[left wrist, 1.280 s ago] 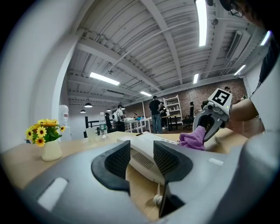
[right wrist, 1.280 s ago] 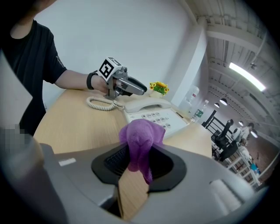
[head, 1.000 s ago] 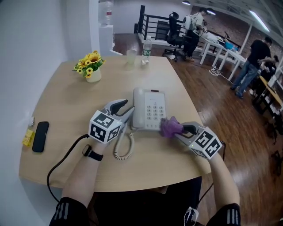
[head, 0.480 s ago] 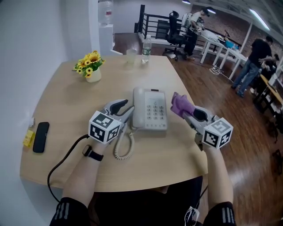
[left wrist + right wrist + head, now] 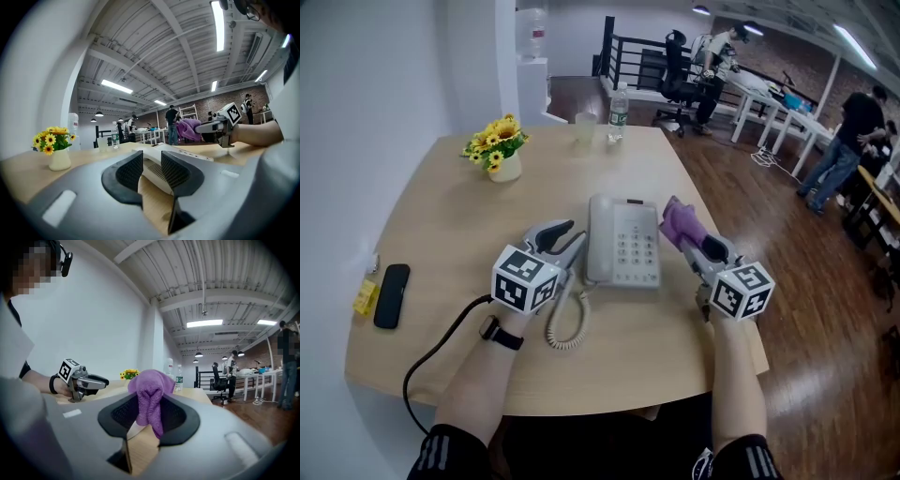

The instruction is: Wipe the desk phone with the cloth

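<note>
Right now, from the head view, the pale grey push-button desk phone [image 5: 623, 246] lies flat near the middle of the rounded light wooden table [image 5: 441, 225]. Its handset sits in the cradle along its left side, and its coiled cream cord [image 5: 566, 323] loops across the tabletop toward you. Your left gripper [image 5: 567, 240] rests low just beside the phone's left edge, tips pointing at the handset. Your right gripper [image 5: 688, 233] sits off the phone's right edge. The crumpled purple cloth [image 5: 677, 217] bunched at its tips is level with the upper half of the keypad and just beside the casing; you cannot tell from here whether it touches.

A small white pot of yellow sunflowers [image 5: 499, 152] stands at the table's far left. A clear plastic water bottle [image 5: 619, 101] and a translucent cup [image 5: 584, 128] stand at the far edge. A flat black oblong device [image 5: 391, 294] lies near the left edge with a small yellow object [image 5: 365, 295] beside it.

From the left gripper view, your jaws stand a narrow gap apart and grip nothing. The phone's pale edge shows through the gap just beyond the pads, with bare table below.

From the right gripper view, your jaws are clamped on the purple cloth. It bulges above the pads and hangs a short tail below them, over the table.
</note>
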Motion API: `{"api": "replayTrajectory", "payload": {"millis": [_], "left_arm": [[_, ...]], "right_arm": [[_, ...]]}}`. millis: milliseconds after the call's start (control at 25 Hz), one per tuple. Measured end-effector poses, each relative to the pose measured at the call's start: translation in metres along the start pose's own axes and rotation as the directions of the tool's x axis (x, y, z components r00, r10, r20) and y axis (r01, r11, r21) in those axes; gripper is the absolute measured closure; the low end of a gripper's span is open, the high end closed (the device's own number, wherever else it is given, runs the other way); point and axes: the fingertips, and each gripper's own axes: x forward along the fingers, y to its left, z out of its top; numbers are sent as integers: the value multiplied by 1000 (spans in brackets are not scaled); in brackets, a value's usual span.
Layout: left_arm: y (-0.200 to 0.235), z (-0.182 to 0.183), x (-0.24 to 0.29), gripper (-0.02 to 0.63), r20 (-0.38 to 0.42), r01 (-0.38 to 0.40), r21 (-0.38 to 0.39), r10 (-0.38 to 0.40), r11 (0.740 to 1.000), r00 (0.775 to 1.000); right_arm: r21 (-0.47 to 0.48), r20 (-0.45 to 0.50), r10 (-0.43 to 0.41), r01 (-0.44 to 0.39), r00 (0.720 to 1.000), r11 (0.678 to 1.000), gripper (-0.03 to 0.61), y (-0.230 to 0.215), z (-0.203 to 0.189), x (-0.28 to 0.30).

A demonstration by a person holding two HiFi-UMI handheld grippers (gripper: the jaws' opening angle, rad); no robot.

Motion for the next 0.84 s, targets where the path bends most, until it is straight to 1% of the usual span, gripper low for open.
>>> {"api": "replayTrajectory", "payload": {"millis": [80,200,360,520,840], "left_arm": [[0,-1,0,499,-6,-5,1,5,1000,1000],[3,-1,-1,532,-14,-18,11,18,1000,1000],[3,-3,-1,535,-16,-23,18,24,1000,1000],[3,-4,0,534,-24,-24,24,24,999,999],[4,-7,0,525,-28,-30,10,31,999,999]], "right_arm": [[10,25,-7,7,1000,1000,448,-2,-1,-4],[-2,50,-1,1,999,1000,449,0,2,-9],[-19,43,5,-4,999,1000,449,-3,-3,-11],[5,48,8,-8,999,1000,449,-5,-4,-12],[-23,15,39,-38,999,999,449,-1,-12,-8]]}}
